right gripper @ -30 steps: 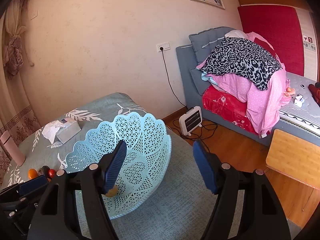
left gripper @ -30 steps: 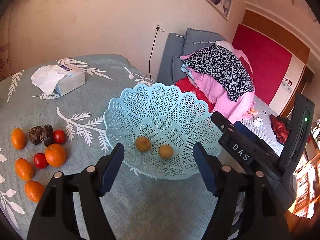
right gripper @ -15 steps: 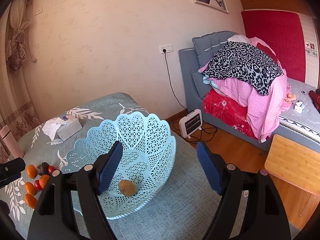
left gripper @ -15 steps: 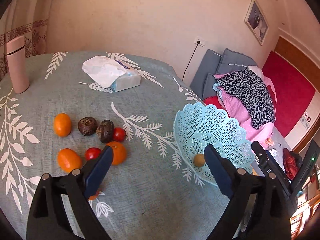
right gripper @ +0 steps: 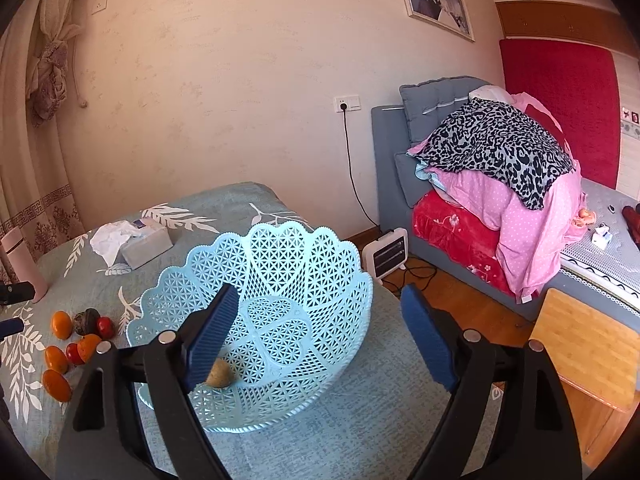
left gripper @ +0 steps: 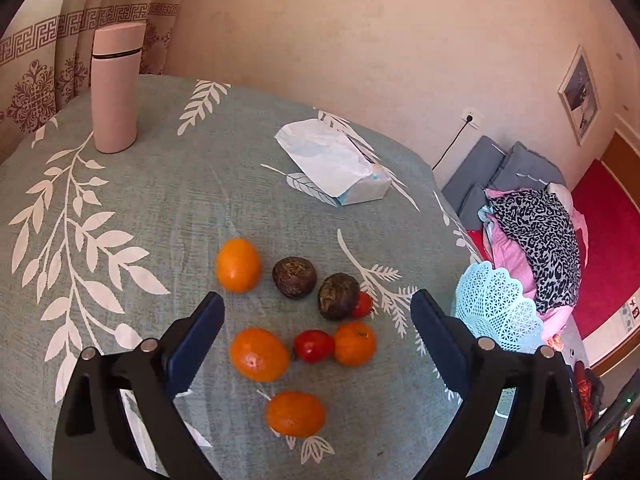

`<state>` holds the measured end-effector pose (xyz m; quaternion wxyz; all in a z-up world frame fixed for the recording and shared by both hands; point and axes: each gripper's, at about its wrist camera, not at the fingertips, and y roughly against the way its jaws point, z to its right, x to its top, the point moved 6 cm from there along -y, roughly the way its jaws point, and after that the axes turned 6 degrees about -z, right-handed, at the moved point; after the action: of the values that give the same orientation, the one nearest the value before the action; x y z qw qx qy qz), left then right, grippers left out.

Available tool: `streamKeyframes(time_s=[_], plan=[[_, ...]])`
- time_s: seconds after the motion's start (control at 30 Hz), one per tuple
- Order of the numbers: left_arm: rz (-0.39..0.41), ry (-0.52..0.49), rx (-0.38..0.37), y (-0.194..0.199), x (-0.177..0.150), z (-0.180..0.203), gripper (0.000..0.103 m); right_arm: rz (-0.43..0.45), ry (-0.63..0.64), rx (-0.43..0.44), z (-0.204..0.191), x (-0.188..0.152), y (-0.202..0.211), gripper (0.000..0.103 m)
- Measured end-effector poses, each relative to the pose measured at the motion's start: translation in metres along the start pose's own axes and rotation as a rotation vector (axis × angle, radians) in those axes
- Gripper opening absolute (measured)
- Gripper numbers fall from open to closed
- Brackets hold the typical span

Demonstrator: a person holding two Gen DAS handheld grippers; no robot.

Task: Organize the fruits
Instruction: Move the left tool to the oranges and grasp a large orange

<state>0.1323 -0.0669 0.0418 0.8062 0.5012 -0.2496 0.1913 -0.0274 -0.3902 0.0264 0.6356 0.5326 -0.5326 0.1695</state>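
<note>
Left tongs (left gripper: 316, 316) lining up over loose fruit for next pick; right tongs (right gripper: 316, 320) waiting at basket (right gripper: 316, 248).

Step in hand, as judged: fetching another fruit. Left tongs are standing wide apart w/ nothing between the pads, having just been opening; they are hanging above the cluster on the tabletop (left gripper: 160, 200): four oranges, e.g. one (left gripper: 258, 354) near centre, two tomatoes incl. one (left gripper: 313, 345) touching an orange (left gripper: 355, 343), and two dark brown fruits (left gripper: 294, 277). Right tongs are also apart and empty, jaws just been opening, aimed into the blue basket, where one brownish fruit (right gripper: 219, 374) is lying. Next move prob. calls for lowering left tongs around one orange, pads either side, w/o nudging the tomato beside it, then closing gently. Tissue box (left gripper: 340, 168) and pink flask (left gripper: 115, 88) are standing well apart from the fruit.
</note>
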Motion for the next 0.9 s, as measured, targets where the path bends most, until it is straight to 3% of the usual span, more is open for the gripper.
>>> streamKeyframes(time_s=[0.13,0.37,0.53,0.7,0.77,0.9], plan=[[-0.026,0.012,0.077,-0.016,0.012,-0.02,0.093,0.002,0.016,0.002,-0.004,0.0,0.0,0.085],[-0.077,0.038,0.127,-0.05,0.023,-0.044,0.09,-0.003,0.029,0.001,-0.007,-0.002,-0.001,0.085],[-0.123,0.05,0.126,-0.07,0.024,-0.051,0.08,-0.004,0.042,-0.002,-0.009,-0.003,-0.001,0.085],[-0.162,0.052,0.111,-0.085,0.022,-0.051,0.063,-0.006,0.051,-0.007,-0.01,-0.003,-0.003,0.085],[-0.15,0.052,0.106,-0.086,0.023,-0.05,0.061,-0.004,0.06,-0.009,-0.012,-0.003,-0.003,0.085],[-0.14,0.05,0.091,-0.084,0.022,-0.05,0.043,0.009,0.09,-0.012,-0.018,-0.005,0.0,0.085]])
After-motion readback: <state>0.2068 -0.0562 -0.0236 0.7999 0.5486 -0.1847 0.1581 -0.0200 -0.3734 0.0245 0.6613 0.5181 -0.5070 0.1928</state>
